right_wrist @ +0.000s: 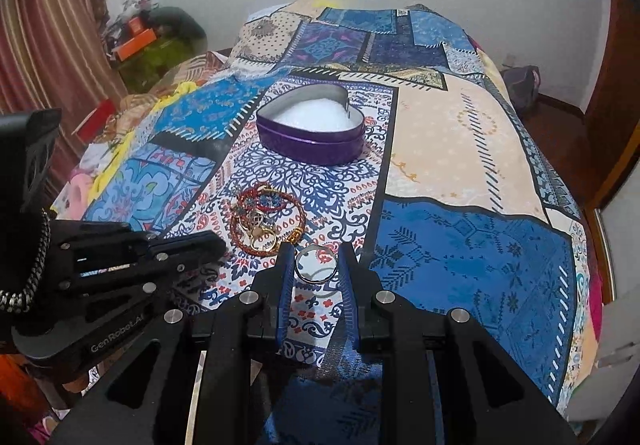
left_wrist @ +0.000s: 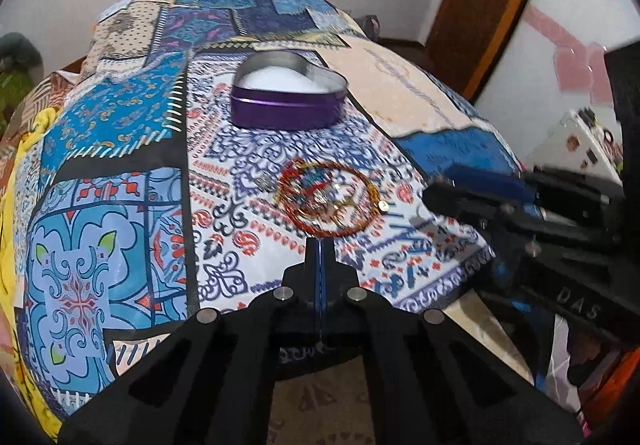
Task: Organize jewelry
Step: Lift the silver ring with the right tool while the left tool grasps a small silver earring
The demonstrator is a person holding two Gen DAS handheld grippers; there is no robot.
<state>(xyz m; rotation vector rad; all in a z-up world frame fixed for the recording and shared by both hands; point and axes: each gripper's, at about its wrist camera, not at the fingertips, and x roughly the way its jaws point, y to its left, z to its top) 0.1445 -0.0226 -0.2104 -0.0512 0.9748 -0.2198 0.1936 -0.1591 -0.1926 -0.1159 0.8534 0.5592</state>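
Note:
A purple heart-shaped tin (left_wrist: pixel 289 98) with white padding inside stands open on the patterned bedspread; it also shows in the right wrist view (right_wrist: pixel 311 135). A pile of red and gold bangles and rings (left_wrist: pixel 330 199) lies in front of it, also in the right wrist view (right_wrist: pixel 266 219). My left gripper (left_wrist: pixel 320 245) is shut and empty, just short of the pile. My right gripper (right_wrist: pixel 316 261) is closed around a silver bangle (right_wrist: pixel 316 265), which touches both pads just right of the pile. In the left wrist view the right gripper (left_wrist: pixel 440 195) comes in from the right.
The patchwork bedspread (right_wrist: pixel 460 245) covers a bed that drops off at the right and near edges. A brown door (left_wrist: pixel 480 5) stands at the right. Curtains (right_wrist: pixel 52 25) and clutter with an orange box (right_wrist: pixel 136 41) are at the left. The left gripper's body (right_wrist: pixel 120 257) sits left of the pile.

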